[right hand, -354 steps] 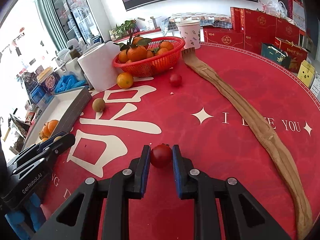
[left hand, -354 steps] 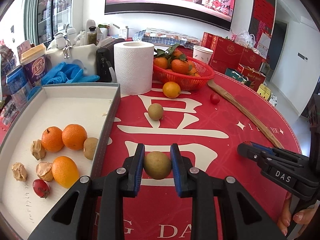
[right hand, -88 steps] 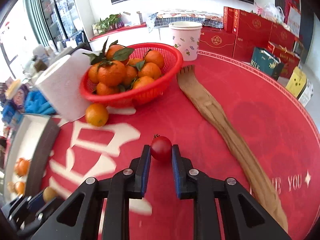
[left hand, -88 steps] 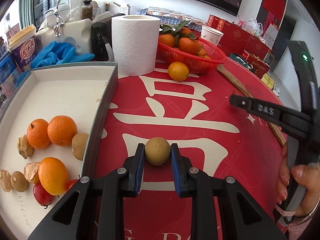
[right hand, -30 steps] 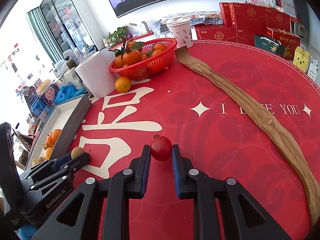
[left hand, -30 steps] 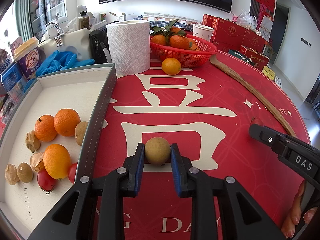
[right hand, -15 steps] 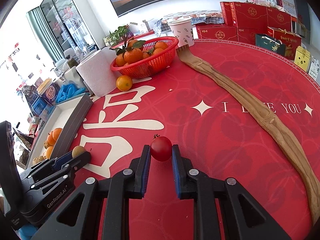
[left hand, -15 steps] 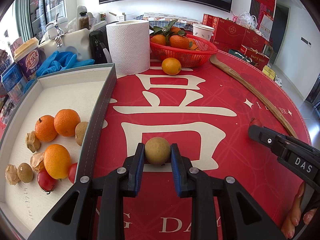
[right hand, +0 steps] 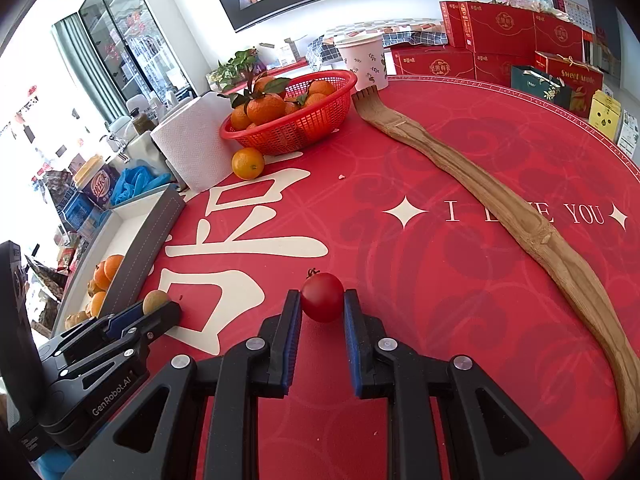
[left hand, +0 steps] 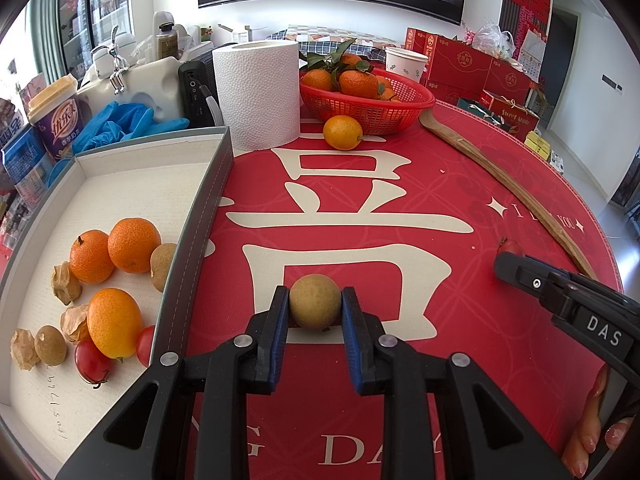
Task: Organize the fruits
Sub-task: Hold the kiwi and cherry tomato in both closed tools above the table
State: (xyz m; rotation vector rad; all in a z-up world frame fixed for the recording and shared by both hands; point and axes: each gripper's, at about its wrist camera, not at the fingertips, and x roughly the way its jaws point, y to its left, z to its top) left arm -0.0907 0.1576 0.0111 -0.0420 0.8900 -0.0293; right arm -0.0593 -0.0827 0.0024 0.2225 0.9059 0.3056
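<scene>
Carrying stage: left gripper (left hand: 315, 309) clamps a longan (left hand: 315, 301); right gripper (right hand: 322, 310) clamps a cherry tomato (right hand: 322, 297). Next, likely: set both inside tray (left hand: 208, 184).

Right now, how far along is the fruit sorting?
Mostly done: the white tray already holds oranges, tomatoes and brown fruits. In hand: left gripper clamps a round brown fruit, right gripper a red cherry tomato. Left: one loose orange beside the red basket.

A red table (left hand: 400, 184) carries a white tray (left hand: 132, 184), paper roll (left hand: 258, 92), red basket (left hand: 368, 110), loose orange (left hand: 343, 132) and wooden backscratcher (right hand: 500, 208).
</scene>
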